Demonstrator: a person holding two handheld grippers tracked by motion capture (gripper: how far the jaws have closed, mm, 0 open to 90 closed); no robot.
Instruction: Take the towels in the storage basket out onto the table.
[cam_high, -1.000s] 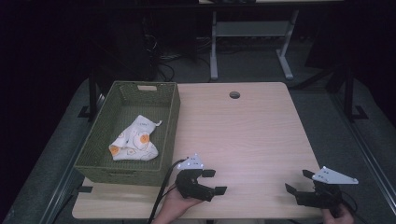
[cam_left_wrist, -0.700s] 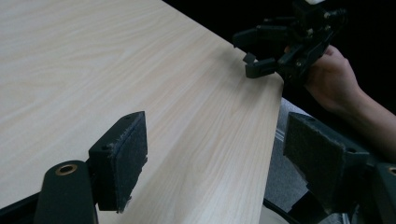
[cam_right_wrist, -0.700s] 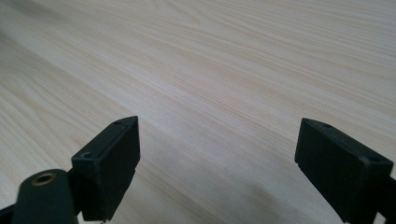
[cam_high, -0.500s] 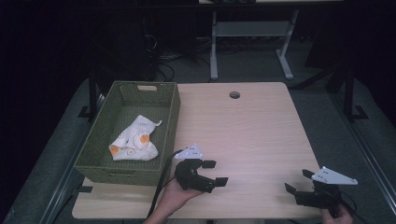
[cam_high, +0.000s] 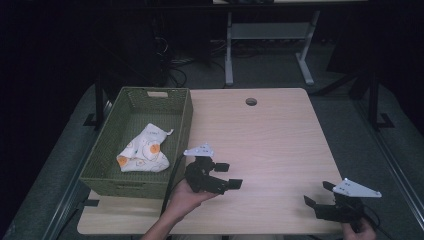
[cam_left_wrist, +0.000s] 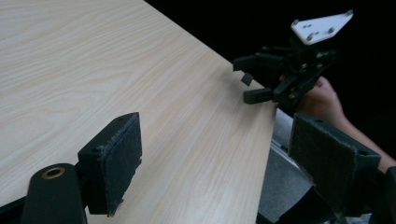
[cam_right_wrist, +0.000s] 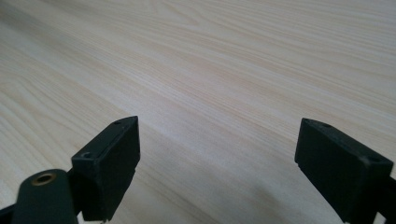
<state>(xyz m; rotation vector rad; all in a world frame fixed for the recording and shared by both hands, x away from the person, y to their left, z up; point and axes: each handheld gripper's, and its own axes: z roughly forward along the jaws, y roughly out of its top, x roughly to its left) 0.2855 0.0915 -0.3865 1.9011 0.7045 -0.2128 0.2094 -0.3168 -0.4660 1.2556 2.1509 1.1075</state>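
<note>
The left gripper is raised off the worktop, its jaws spread wide with nothing between them; they have just been opening further. The patterned cloth lies in the green basket, just beyond the back of those jaws. The right gripper sits low at the worktop's near corner, jaws released, bare wood between them.
</note>
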